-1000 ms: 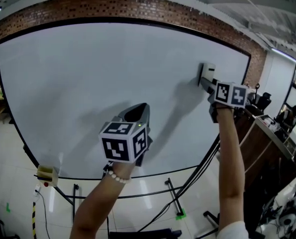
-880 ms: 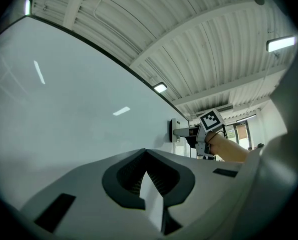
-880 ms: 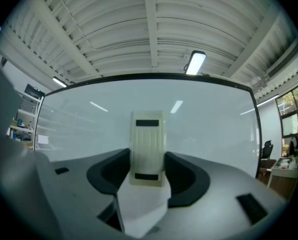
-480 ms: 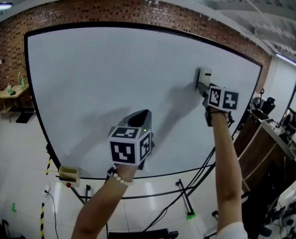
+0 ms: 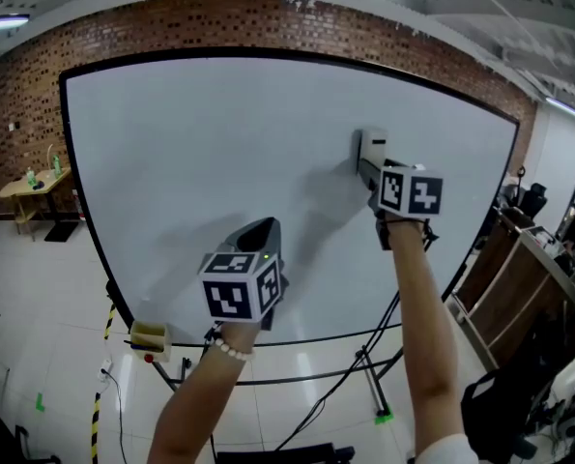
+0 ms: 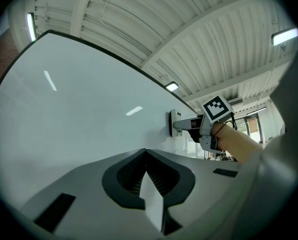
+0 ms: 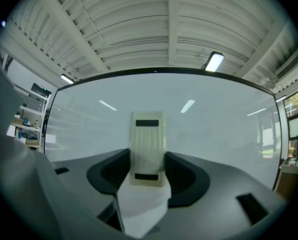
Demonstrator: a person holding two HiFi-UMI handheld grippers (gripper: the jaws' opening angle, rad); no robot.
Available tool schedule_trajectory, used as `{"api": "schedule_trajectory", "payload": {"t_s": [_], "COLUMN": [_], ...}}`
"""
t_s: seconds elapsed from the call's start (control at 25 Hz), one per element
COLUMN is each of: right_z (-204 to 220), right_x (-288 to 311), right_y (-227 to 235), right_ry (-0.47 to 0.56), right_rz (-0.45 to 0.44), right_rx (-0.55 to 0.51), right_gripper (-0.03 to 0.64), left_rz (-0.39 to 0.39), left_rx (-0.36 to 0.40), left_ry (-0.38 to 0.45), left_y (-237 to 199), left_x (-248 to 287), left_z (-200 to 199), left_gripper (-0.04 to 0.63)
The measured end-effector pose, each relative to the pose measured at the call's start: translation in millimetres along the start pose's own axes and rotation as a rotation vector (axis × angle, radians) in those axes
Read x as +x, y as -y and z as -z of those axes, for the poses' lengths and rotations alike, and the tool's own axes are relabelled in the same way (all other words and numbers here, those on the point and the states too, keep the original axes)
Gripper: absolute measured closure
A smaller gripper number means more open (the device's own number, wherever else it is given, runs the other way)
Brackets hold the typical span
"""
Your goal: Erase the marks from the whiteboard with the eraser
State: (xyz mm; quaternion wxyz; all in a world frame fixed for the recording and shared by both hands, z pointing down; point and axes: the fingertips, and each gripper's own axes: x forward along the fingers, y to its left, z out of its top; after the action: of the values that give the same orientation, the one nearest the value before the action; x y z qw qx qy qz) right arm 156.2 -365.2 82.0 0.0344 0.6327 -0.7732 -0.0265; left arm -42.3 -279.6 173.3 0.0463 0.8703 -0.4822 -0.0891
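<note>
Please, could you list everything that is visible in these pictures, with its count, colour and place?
brick wall: one, red-brown, at the back
whiteboard: one, white with black frame, before the brick wall
eraser: one, cream, against the whiteboard's upper right
box: one, yellow, below the whiteboard's lower left corner
side table: one, light wood, far left
bracelet: one, white beads, left wrist
left gripper: one, grey, shut and empty, before the whiteboard's lower middle
right gripper: one, grey, shut on the eraser
</note>
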Motion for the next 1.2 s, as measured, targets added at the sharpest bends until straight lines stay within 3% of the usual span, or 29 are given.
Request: {"api": "schedule_trajectory", "payload": {"t_s": [0.52,0.92,1.2], "right_z": [-12.0,-15.9,-21.8], "right_x": [12.3,30.1,45.8], "right_y": [-103.7,-251.6,-359.1], "right_ry": [0.031,0.035,0.026], "right_rz": [-0.075,-0.085,-0.103], "right_rx": [-0.01,0.015,0.001], "right_gripper": [0.37,0.37,0.37], "left_rz": [-0.037,0.023,0.02], "left_rx": [0.002,0.017,0.005], "left_ry": [0.034,-0.012,-0.031], "left_y": [-68.6,-158.2,-226.5], "left_x": [-38.4,-109.1,-159.5], "left_z": [-15.0,-31.0,-37.6], "left_gripper": [0.594,0.594,0.594]}}
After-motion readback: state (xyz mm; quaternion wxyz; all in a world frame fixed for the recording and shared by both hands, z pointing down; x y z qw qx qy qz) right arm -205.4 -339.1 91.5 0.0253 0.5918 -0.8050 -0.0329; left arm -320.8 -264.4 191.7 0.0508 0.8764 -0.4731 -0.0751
